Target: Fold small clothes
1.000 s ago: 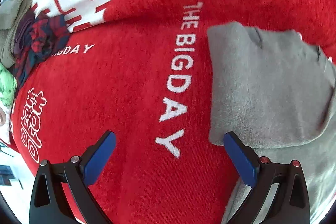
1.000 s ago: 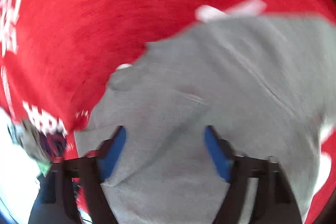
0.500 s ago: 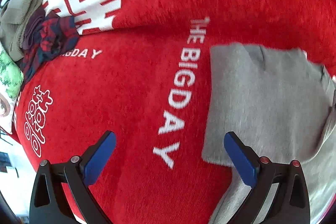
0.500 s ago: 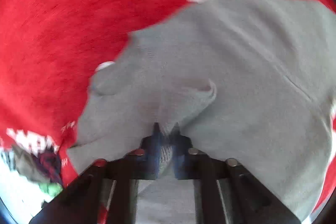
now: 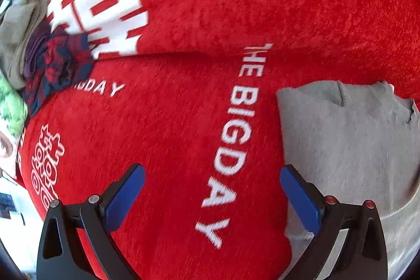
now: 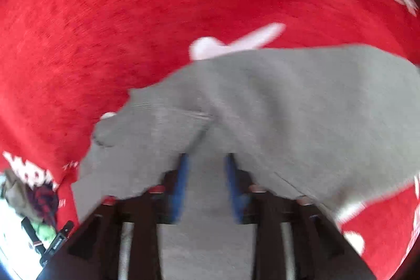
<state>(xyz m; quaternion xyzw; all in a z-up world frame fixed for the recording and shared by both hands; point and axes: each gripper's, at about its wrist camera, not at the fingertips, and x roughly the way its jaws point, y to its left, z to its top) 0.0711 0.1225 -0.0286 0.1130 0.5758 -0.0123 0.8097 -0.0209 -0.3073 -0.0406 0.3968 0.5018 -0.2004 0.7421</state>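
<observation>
A grey garment [image 5: 349, 138] lies folded on a red cloth [image 5: 183, 122] printed with white "THE BIG DAY" letters. My left gripper [image 5: 212, 188] is open and empty just above the red cloth, its right finger at the garment's left edge. In the blurred right wrist view the grey garment [image 6: 302, 101] fills the lower half. My right gripper [image 6: 206, 175] has its blue pads a narrow gap apart with grey fabric draped over and between them; a firm pinch cannot be made out.
A pile of other clothes, olive, purple and red-blue plaid [image 5: 52, 62], sits at the far left edge of the red cloth, with a green printed piece [image 5: 10, 109] below it. The pile also shows in the right wrist view [image 6: 39, 198].
My right gripper closed on the grey fabric half a second ago; its pads now stand slightly apart and the fabric has shifted. The left gripper drew back a little, still open.
</observation>
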